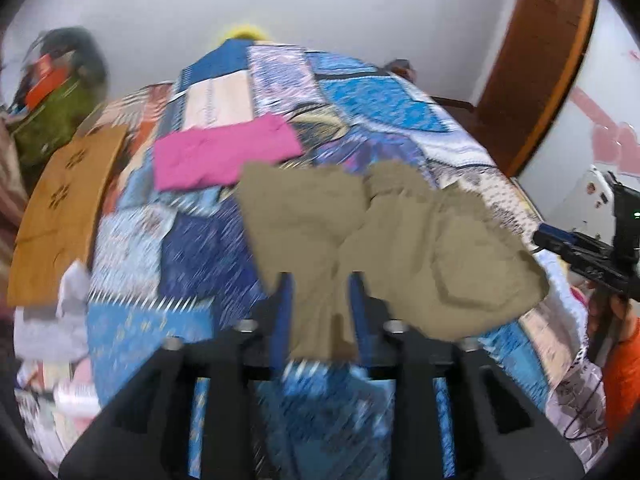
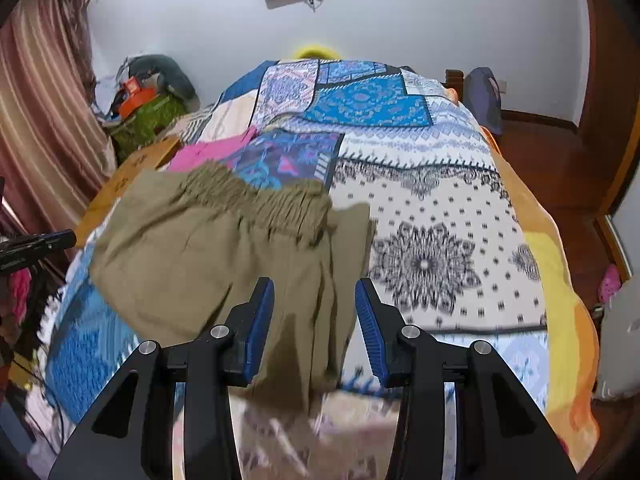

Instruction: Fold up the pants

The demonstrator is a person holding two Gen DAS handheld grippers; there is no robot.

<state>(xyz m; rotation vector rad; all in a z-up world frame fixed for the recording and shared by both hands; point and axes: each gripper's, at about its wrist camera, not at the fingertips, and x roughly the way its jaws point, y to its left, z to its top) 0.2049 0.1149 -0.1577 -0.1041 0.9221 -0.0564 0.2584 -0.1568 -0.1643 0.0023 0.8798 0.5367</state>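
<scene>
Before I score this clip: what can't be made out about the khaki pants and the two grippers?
- Pants near end: both wrist views, hidden behind the left gripper and right gripper.
- Fold neatness: left wrist view, smeared by motion blur.
- Pad contact with cloth: both views, cloth lies between the jaws, touching unclear.
- Pink garment: type unreadable, folded and blurred.

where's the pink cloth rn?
The pink cloth lies flat on the quilt, just beyond the khaki pants on their left in both views, near the wooden board.
</scene>
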